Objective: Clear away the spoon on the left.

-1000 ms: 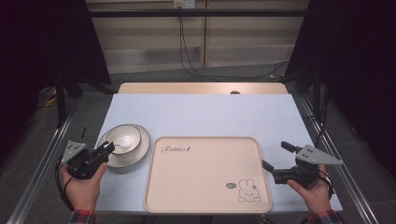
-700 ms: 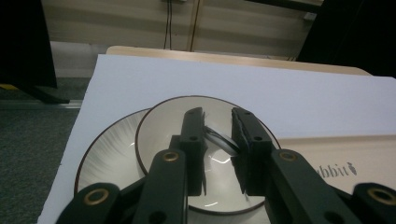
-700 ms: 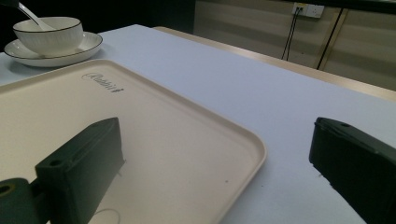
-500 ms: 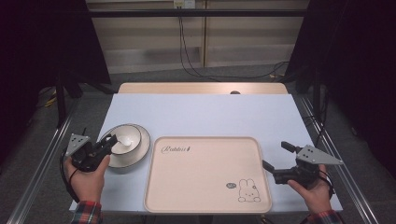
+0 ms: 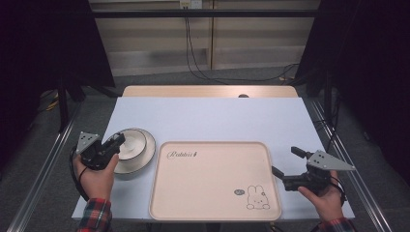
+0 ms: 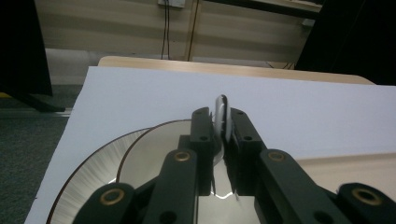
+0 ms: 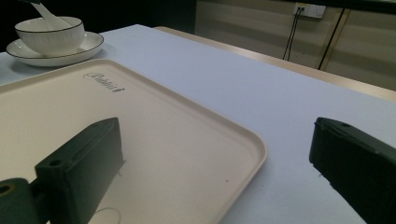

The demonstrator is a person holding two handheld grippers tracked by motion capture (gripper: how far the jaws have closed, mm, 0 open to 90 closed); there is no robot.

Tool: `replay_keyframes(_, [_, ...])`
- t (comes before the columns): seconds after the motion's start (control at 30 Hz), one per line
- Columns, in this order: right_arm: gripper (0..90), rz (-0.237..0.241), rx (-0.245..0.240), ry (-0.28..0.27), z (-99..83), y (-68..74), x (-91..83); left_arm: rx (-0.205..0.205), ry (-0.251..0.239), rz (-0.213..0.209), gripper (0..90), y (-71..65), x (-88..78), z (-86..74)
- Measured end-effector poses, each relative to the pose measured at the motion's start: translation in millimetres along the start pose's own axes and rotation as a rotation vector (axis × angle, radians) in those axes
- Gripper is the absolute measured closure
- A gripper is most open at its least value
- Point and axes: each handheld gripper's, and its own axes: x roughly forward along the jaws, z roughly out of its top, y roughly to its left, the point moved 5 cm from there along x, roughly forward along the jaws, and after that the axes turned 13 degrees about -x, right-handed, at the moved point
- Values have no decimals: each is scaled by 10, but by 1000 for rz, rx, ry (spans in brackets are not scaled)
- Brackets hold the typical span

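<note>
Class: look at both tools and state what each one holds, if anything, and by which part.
The left tool is clamped on the white spoon at its handle end, over the bowl. The right tool stands open, holding nothing.

I see the white ceramic bowl (image 5: 131, 144) on its saucer (image 5: 145, 154), left of the beige plastic tray (image 5: 212, 193), both on the desk (image 5: 217, 116).
</note>
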Motion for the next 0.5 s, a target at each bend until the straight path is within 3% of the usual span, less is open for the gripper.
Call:
replay_keyframes(0.2, [23, 3, 4, 3, -3, 7, 6, -14, -11, -16, 837, -2, 43, 24])
replay_keyframes(0.5, [23, 4, -4, -1, -2, 4, 1, 11, -4, -34, 845, -60, 160, 86])
